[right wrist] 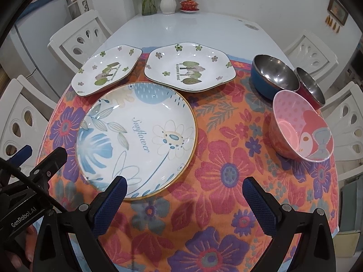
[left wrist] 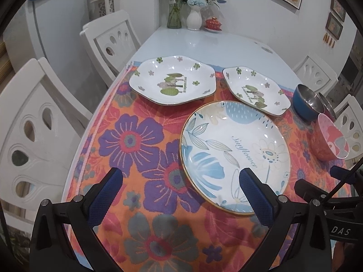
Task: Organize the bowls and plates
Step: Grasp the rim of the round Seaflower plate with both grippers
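A round blue-and-white "Sunflower" plate (left wrist: pixel 236 156) (right wrist: pixel 136 138) lies on the floral cloth. Behind it lie two white hexagonal plates, one on the left (left wrist: pixel 172 79) (right wrist: pixel 106 72) and one on the right (left wrist: pixel 256 90) (right wrist: pixel 190 68). At the right stand a blue steel bowl (left wrist: pixel 306 102) (right wrist: pixel 272 77), a red steel bowl (left wrist: pixel 327 106) (right wrist: pixel 309 87) and a pink bowl (left wrist: pixel 329 138) (right wrist: pixel 301 129). My left gripper (left wrist: pixel 181 181) is open and empty above the cloth, with its right finger over the round plate's near rim. My right gripper (right wrist: pixel 185 190) is open and empty, near the plate's front edge.
The floral cloth (right wrist: pixel 222 163) covers the near end of a white table (right wrist: pixel 181 29). Vases with flowers (right wrist: pixel 168 2) and a red lidded cup (right wrist: pixel 188 4) stand at the far end. White chairs (left wrist: pixel 34 124) (right wrist: pixel 317 54) stand on both sides.
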